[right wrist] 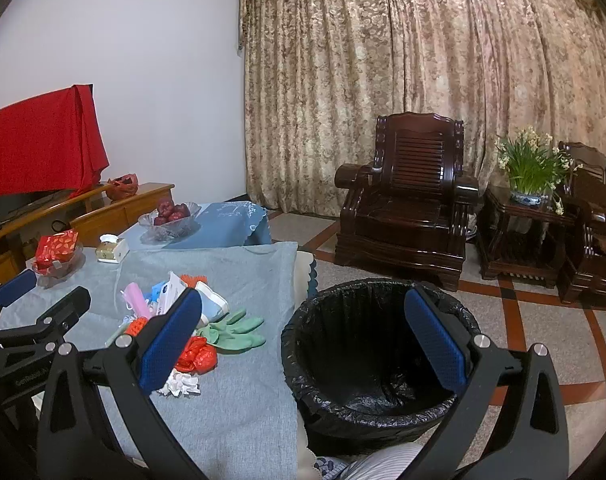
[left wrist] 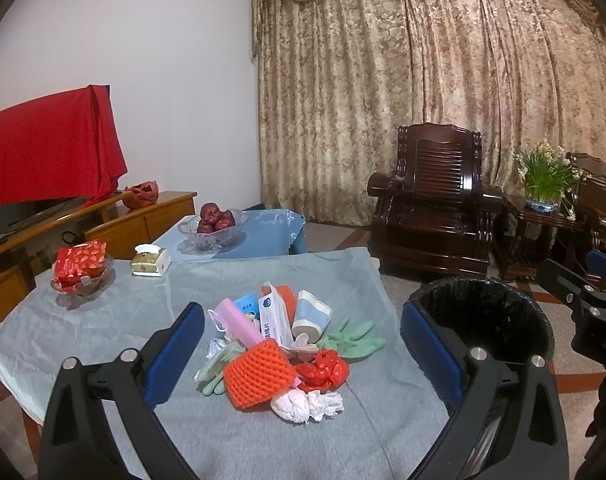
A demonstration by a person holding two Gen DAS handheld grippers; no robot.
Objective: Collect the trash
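Both hand-held grippers are standing wide open and holding nothing: the left hand-held gripper [left wrist: 303,344] is hovering over the trash pile [left wrist: 281,344] on the bench [left wrist: 103,320], the right hand-held gripper [right wrist: 303,336] over the black-lined bin [right wrist: 379,360].

The counter [left wrist: 83,320] wears a pale grey-blue cloth. In the trash pile, an orange netted foam sleeve [left wrist: 259,372] lies beside a crumpled red plastic bag [left wrist: 323,368], mint-green rubber gloves [left wrist: 355,338], a pink tube [left wrist: 239,320] and white crumpled tissue [left wrist: 307,404]. A pale blue and white cup [left wrist: 311,316] lies among them. The bin [right wrist: 379,360] has a glossy black liner. The curtain [right wrist: 423,80] shows a beige floral pattern. A red cloth [left wrist: 51,152] hangs over the television. Each hand-held gripper is black with blue pads [left wrist: 175,352].
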